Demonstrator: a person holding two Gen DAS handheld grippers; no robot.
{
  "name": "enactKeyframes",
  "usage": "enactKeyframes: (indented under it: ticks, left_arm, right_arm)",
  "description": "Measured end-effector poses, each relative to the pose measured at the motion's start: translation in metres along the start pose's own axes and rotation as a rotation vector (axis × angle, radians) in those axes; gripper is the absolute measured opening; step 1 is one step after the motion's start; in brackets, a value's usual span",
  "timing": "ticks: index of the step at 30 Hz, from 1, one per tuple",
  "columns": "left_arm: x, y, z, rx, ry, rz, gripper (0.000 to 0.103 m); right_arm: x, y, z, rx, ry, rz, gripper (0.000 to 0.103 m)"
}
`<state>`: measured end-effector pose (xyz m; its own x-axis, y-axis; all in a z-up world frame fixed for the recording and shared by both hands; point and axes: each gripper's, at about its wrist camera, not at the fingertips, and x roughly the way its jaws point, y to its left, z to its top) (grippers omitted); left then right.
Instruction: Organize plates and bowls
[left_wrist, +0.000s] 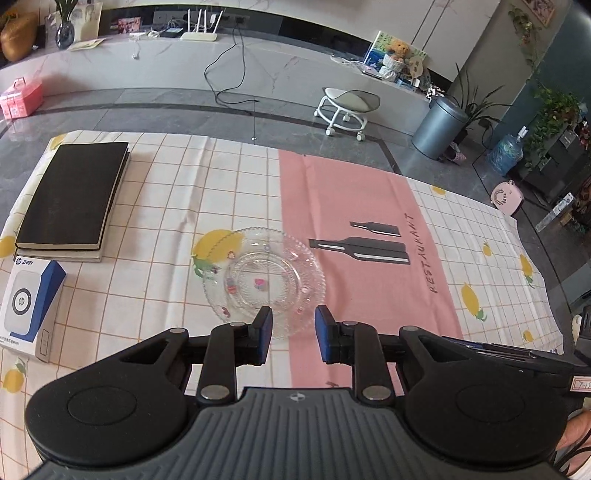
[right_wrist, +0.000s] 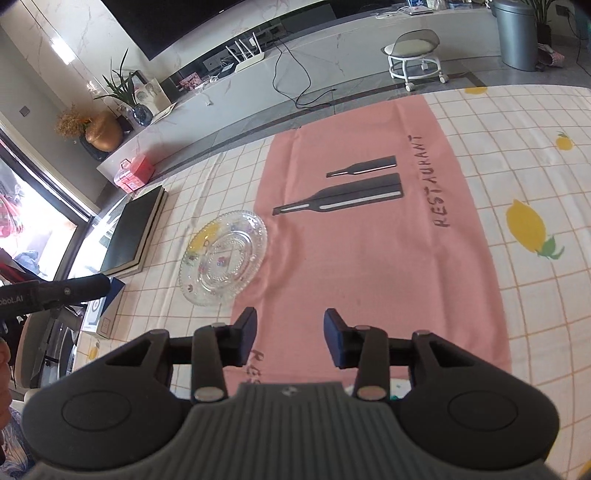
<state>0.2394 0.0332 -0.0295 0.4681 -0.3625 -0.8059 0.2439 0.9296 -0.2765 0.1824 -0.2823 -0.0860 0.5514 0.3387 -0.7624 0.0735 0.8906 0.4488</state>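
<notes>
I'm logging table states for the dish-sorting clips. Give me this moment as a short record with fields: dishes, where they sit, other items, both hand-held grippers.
dishes: one clear glass plate, no bowl in view
plate position: flat on the checked tablecloth, its edge overlapping the pink placemat
other items: black notebook, white and blue box
left hand-held gripper: open, holding nothing, above the plate's near rim
right hand-held gripper: open, holding nothing, over the placemat

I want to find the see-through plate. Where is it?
The glass plate lies on the tablecloth, just left of the pink mat and right of the black book, in front of the left gripper.
</notes>
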Motion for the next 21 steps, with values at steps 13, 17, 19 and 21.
enactKeyframes:
  ticks: [13, 17, 19, 21]
  left_arm:
    - [0.105, 0.1, 0.018, -0.056, 0.01, -0.096, 0.036]
    - [0.119, 0.114, 0.014, -0.09, 0.011, -0.153, 0.036]
    - [0.123, 0.118, 0.013, -0.099, 0.008, -0.167, 0.036]
    - [0.127, 0.121, 0.011, -0.107, 0.009, -0.183, 0.036]
  right_arm:
    - [0.123, 0.01, 0.039, 0.082, 0.061, 0.075, 0.035]
    - [0.142, -0.002, 0.041, 0.107, 0.075, 0.097, 0.034]
    - [0.148, -0.007, 0.041, 0.126, 0.071, 0.114, 0.034]
    - [0.152, -0.012, 0.04, 0.154, 0.066, 0.152, 0.033]
